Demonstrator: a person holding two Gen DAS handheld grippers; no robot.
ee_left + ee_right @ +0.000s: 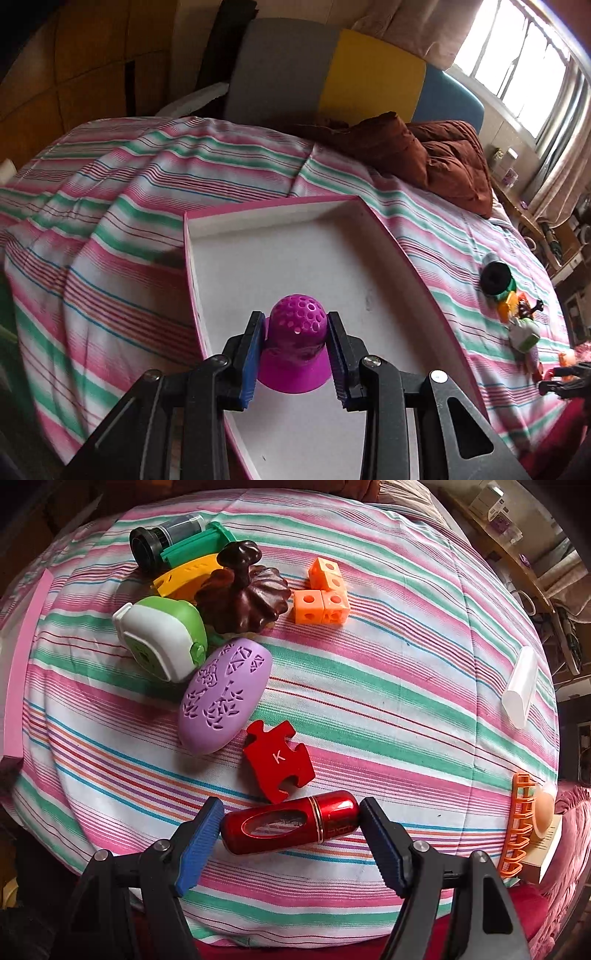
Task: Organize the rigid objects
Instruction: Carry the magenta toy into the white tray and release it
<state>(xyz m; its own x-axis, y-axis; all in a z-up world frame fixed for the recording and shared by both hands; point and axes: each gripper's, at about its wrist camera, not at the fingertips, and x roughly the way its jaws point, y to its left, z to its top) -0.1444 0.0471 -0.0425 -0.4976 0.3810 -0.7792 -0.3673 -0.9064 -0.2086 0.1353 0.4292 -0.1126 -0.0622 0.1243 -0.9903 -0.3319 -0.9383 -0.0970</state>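
In the left wrist view my left gripper (296, 328) is shut on a magenta perforated dome (297, 332) and holds it over the white floor of a pink-rimmed tray (269, 216) on the bed. In the right wrist view my right gripper (291, 823) is open, its fingers on either side of a red metal capsule (291, 827) that lies on the striped bedspread. Just beyond lie a red K puzzle piece (279, 760), a lilac oval case (223, 698), a green and white tape measure (162, 642), a brown ornament (242, 590) and orange cubes (323, 594).
A black and clear cylinder (162, 539), a green bar (195, 546) and a yellow curved piece (186, 574) lie at the back left. A white block (521, 688) and an orange hair claw (521, 823) sit at the right edge. A brown blanket (436, 155) lies by the headboard.
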